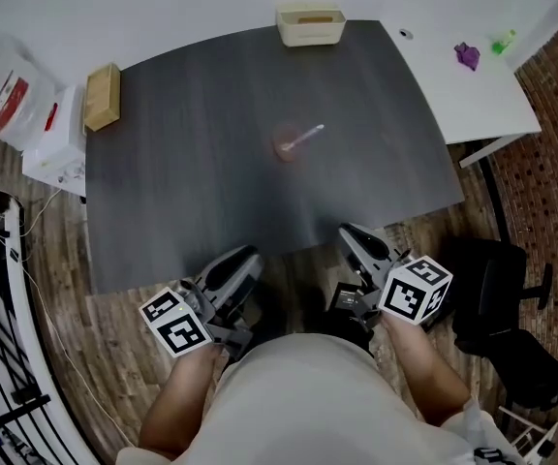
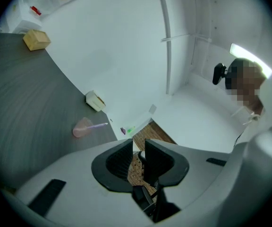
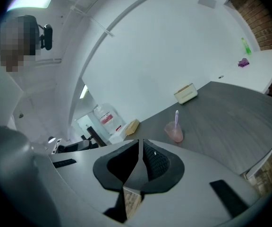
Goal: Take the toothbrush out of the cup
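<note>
A translucent pink cup stands near the middle of the dark grey table, with a pale purple toothbrush leaning out of it to the right. The cup and toothbrush show far ahead in the left gripper view. The right gripper view also has the cup and toothbrush, well beyond the jaws. My left gripper hangs at the table's near edge, jaws a narrow gap apart and empty. My right gripper is over the near edge, shut and empty.
A cream box sits at the table's far edge and a wooden block at its left corner. A white table to the right holds small purple and green items. A black chair stands at the right.
</note>
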